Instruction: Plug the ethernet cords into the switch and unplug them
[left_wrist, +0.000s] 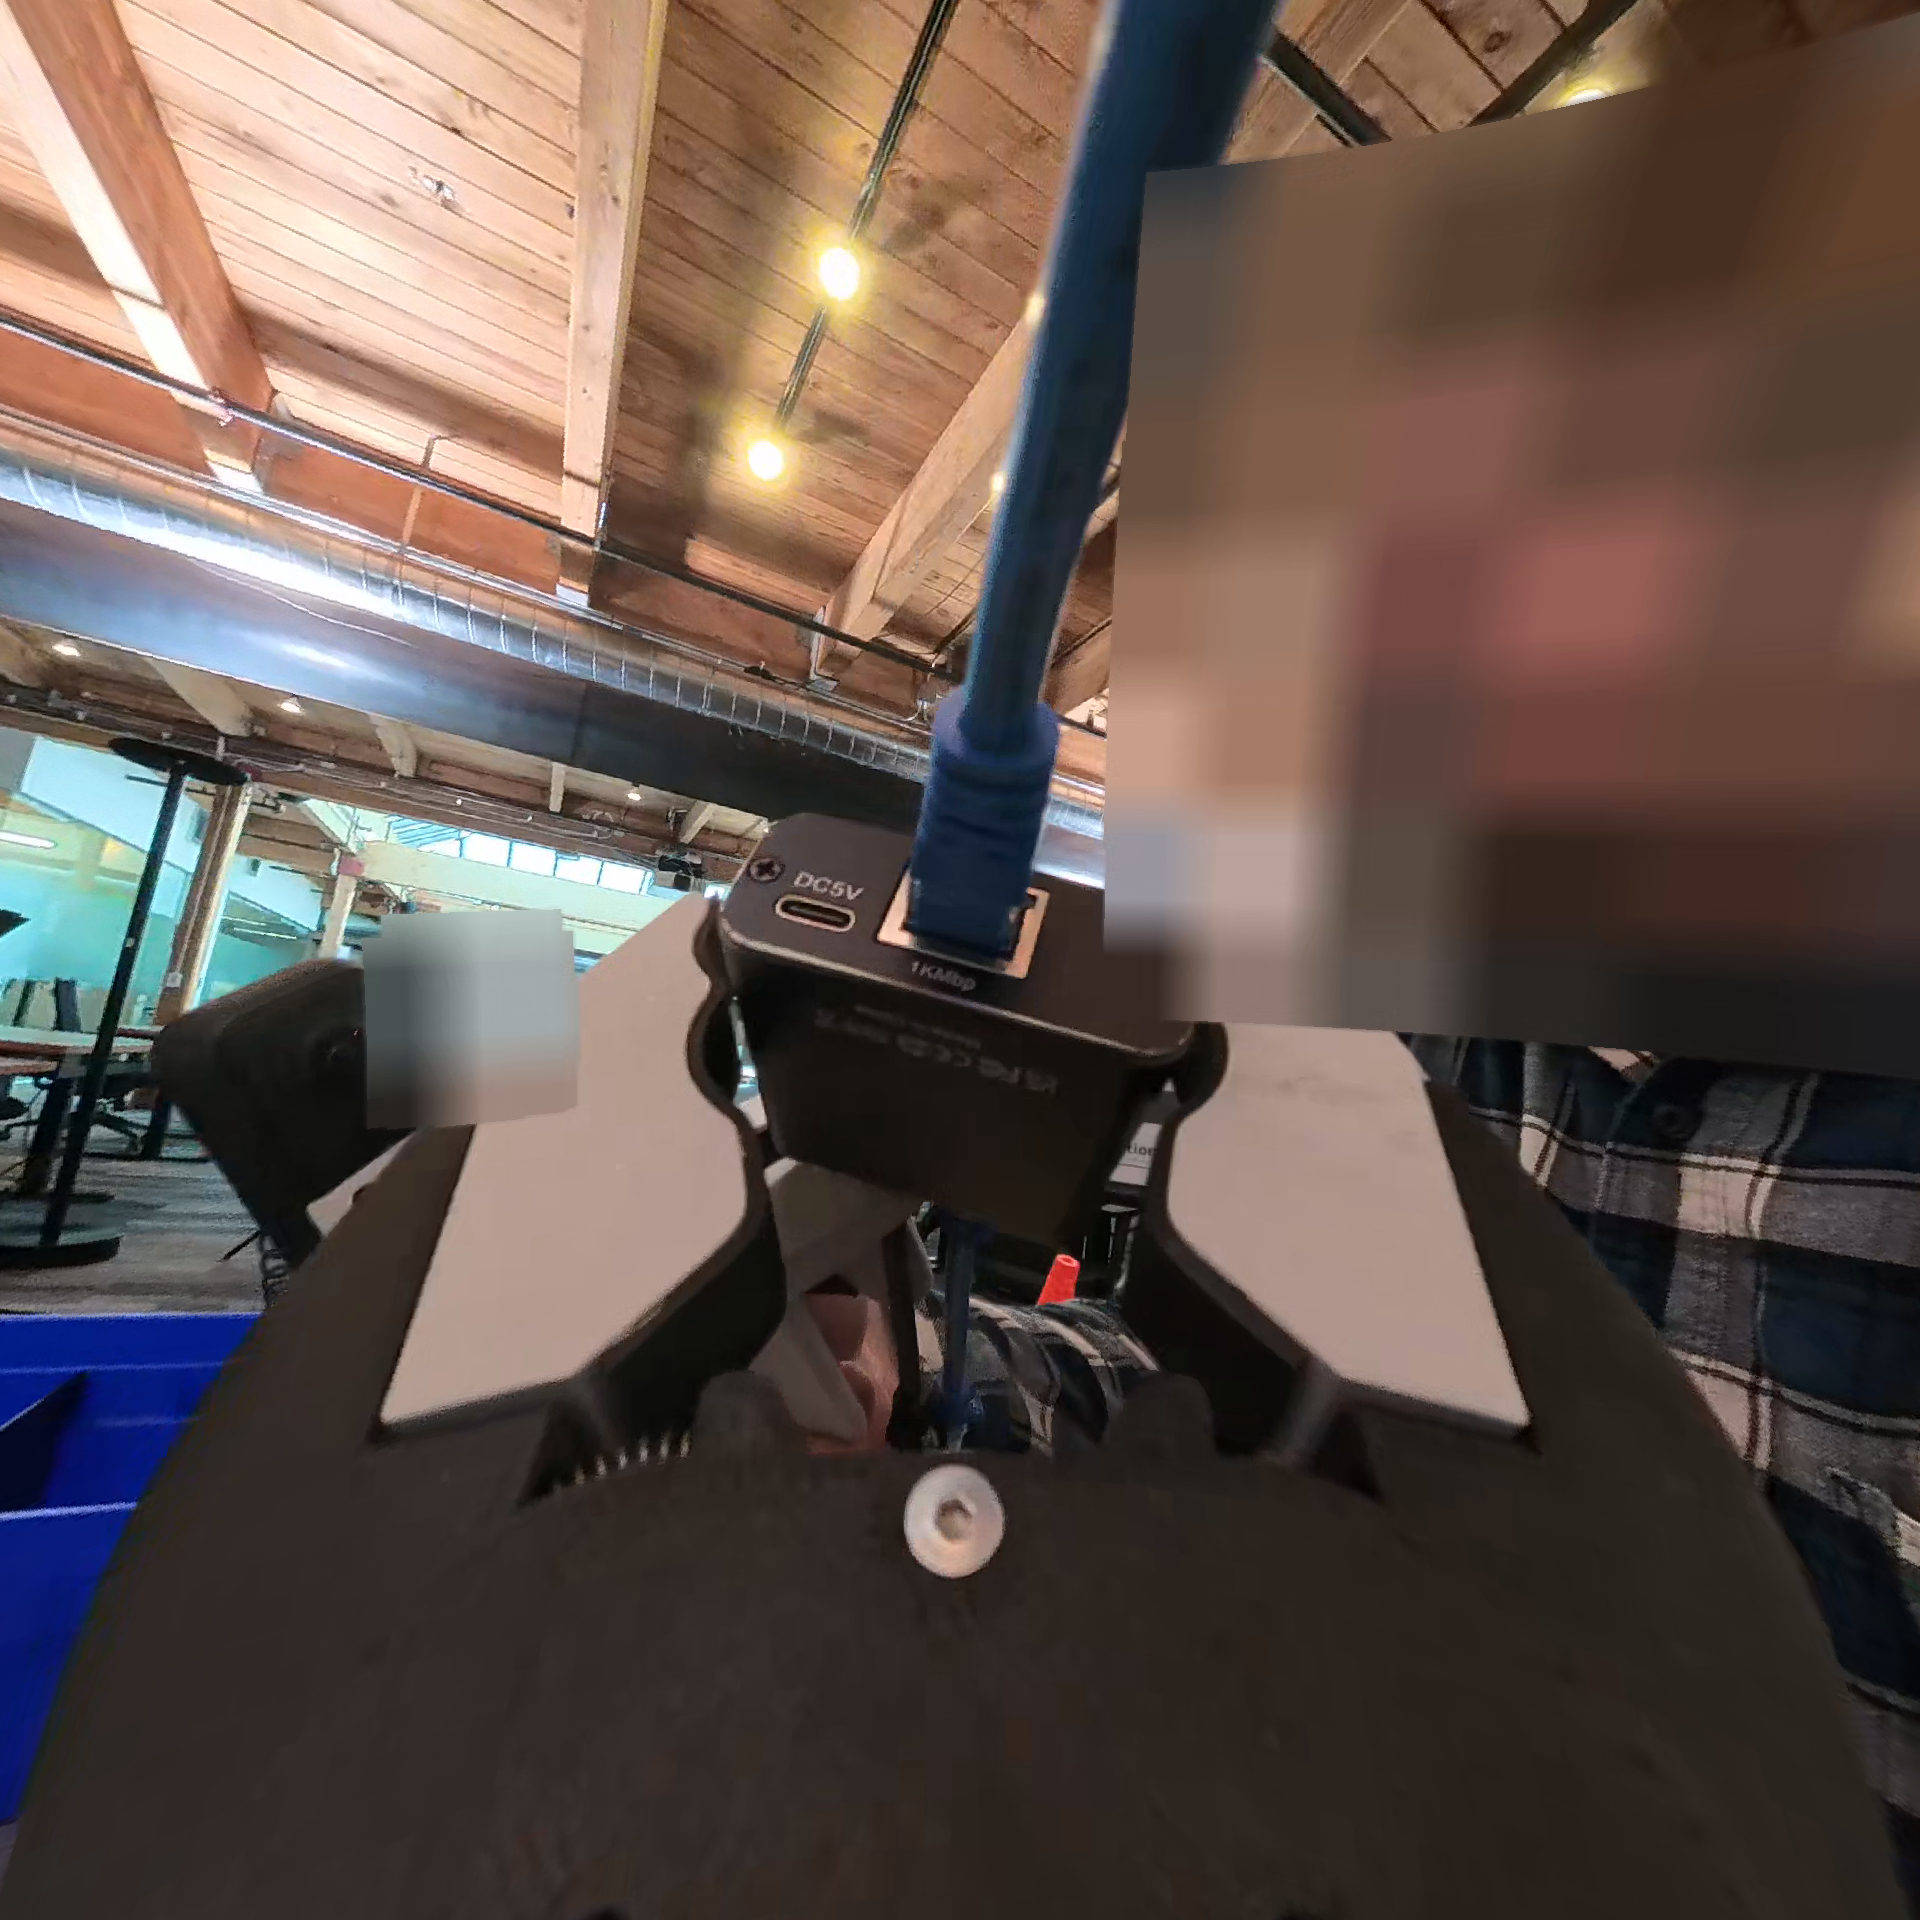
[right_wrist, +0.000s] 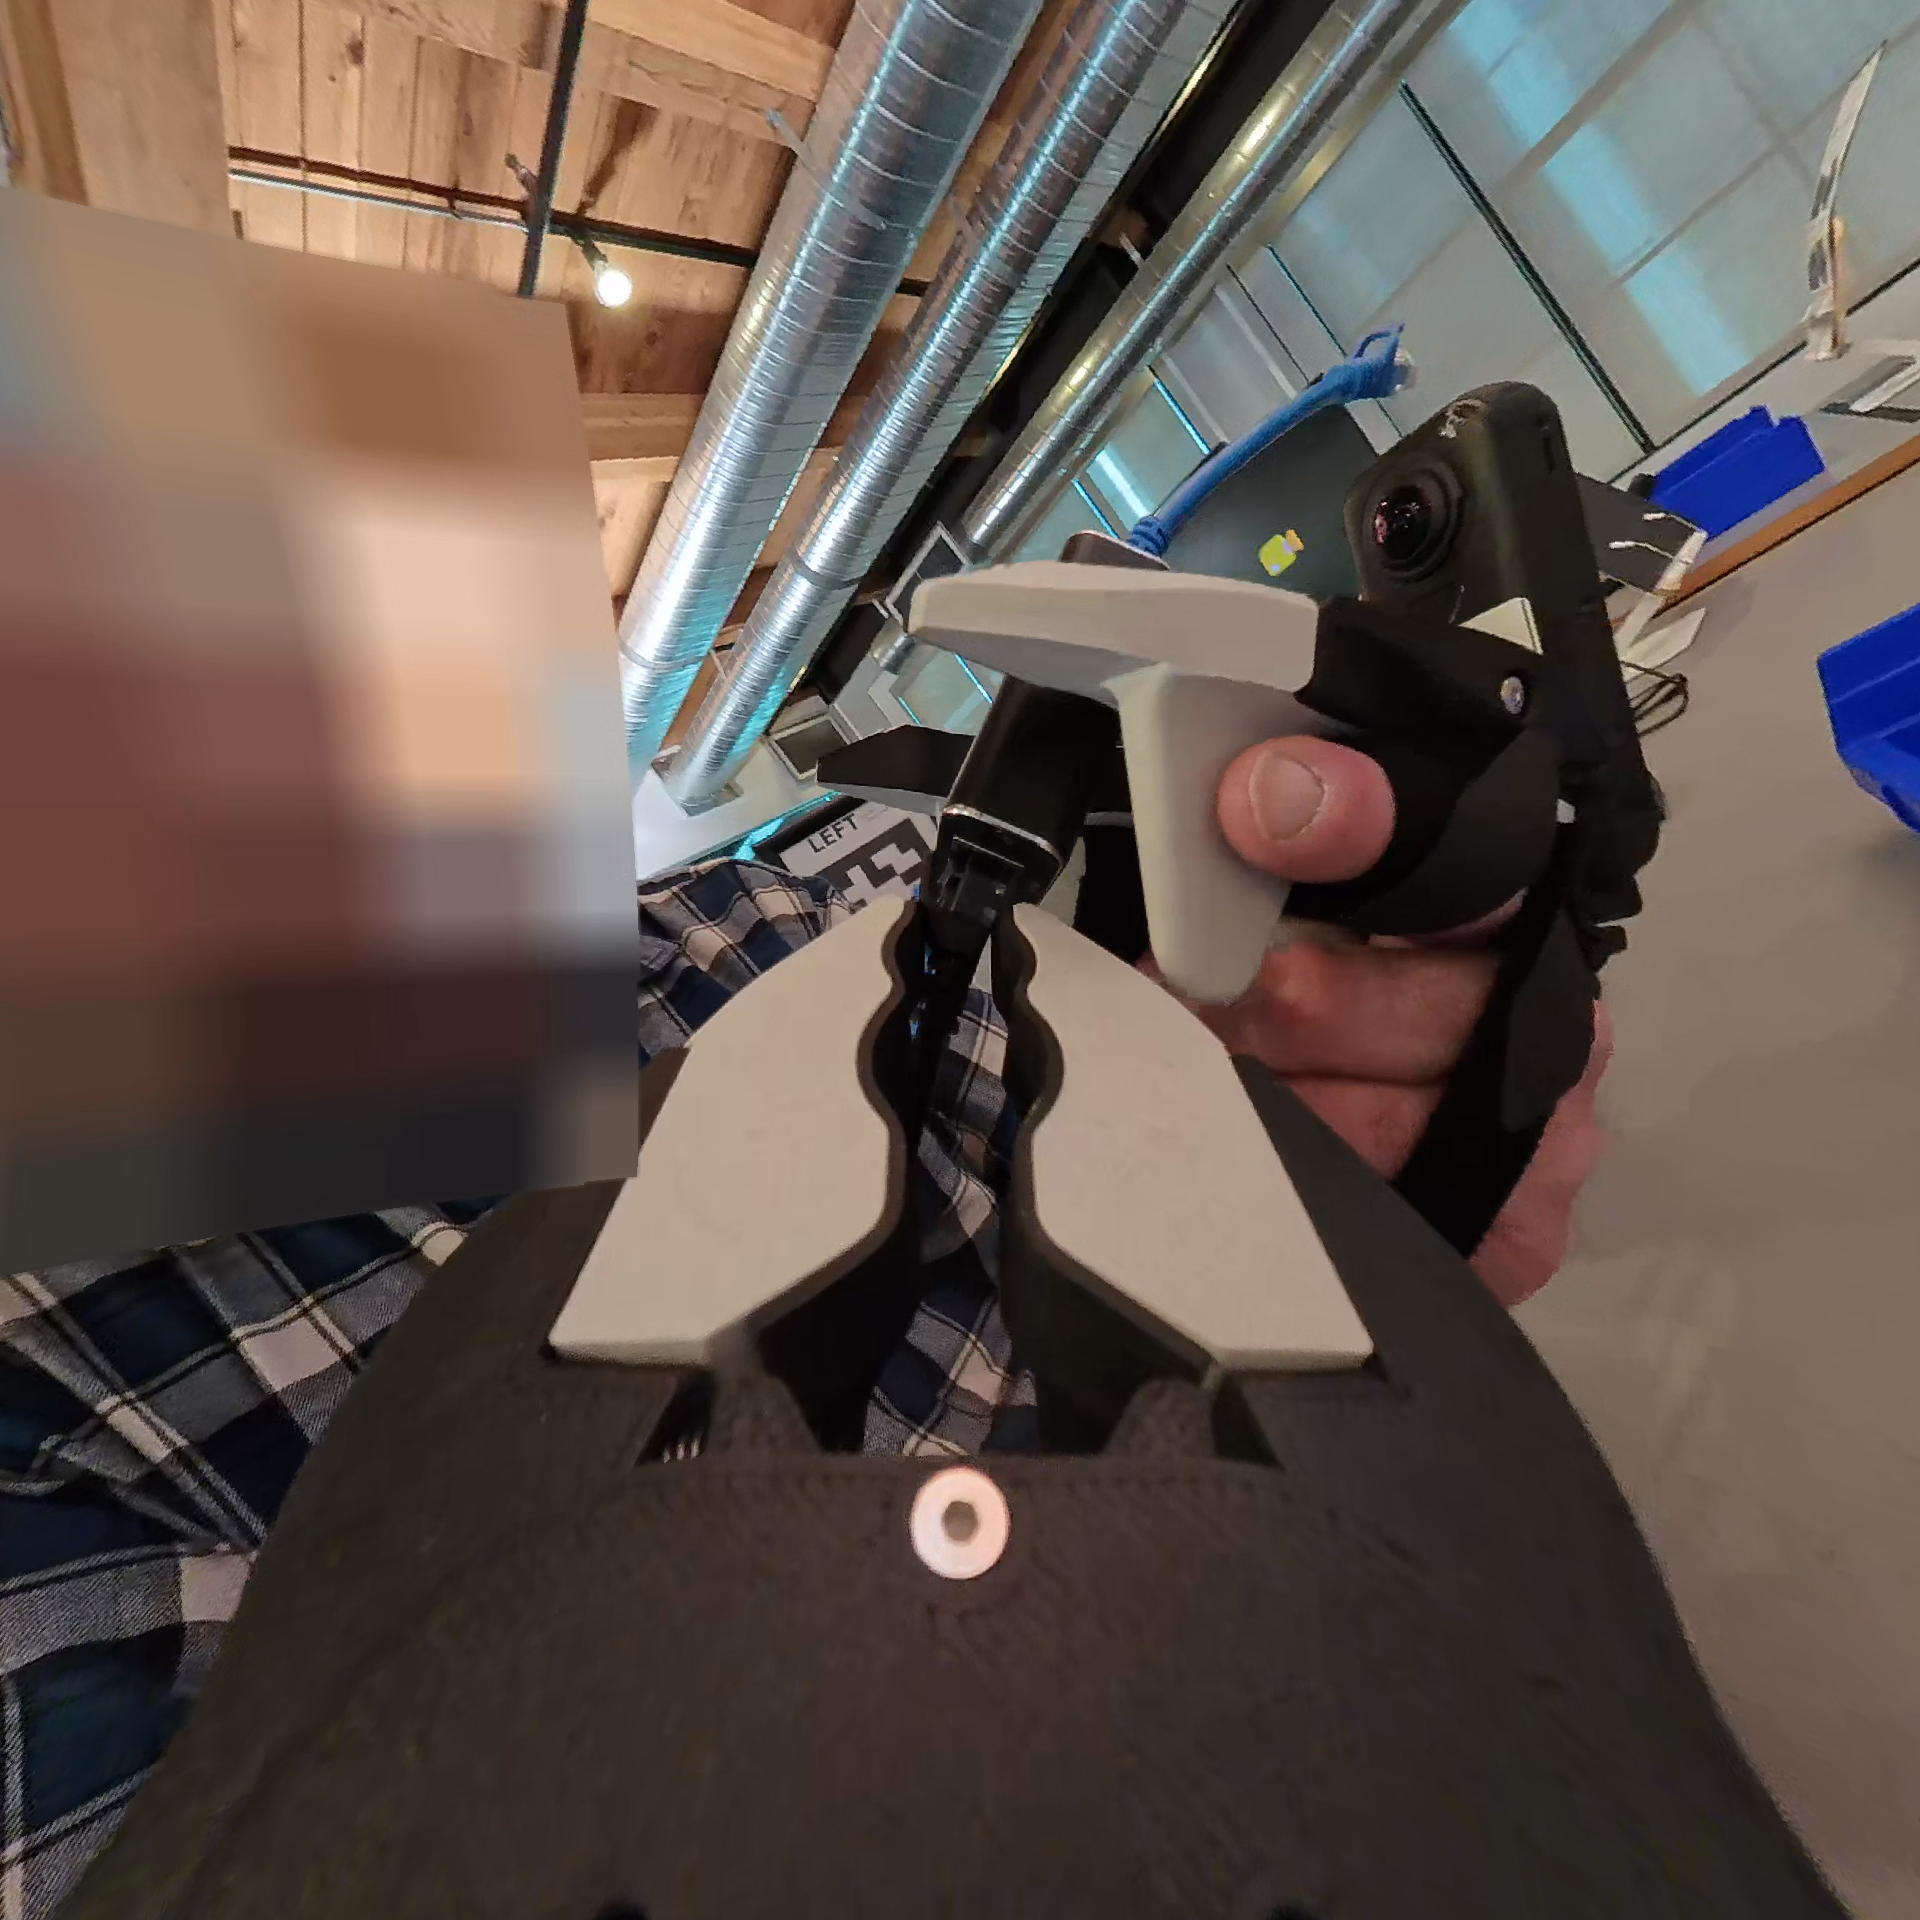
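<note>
In the left wrist view my left gripper (left_wrist: 956, 1039) is shut on a small black switch (left_wrist: 935, 1101) and holds it up in the air. A blue ethernet cord (left_wrist: 1049, 468) is plugged by its blue plug (left_wrist: 982, 831) into the port on the upper face. In the right wrist view my right gripper (right_wrist: 958, 914) is shut on a black plug (right_wrist: 971, 883) that sits in the switch's (right_wrist: 1029, 748) lower end. Its dark cord (right_wrist: 930, 1039) runs back between my fingers. The left gripper's grey finger (right_wrist: 1122, 623) and a hand (right_wrist: 1351, 997) show there too.
A person in a plaid shirt (left_wrist: 1714, 1299) stands close behind both grippers. Blue bins (right_wrist: 1745, 468) stand on the grey table (right_wrist: 1766, 1091), and another blue bin (left_wrist: 62, 1455) is at the lower left. The blue cord's free plug (right_wrist: 1371, 369) hangs loose in the air. The left gripper's tips are roughly 4 centimetres from the right gripper's.
</note>
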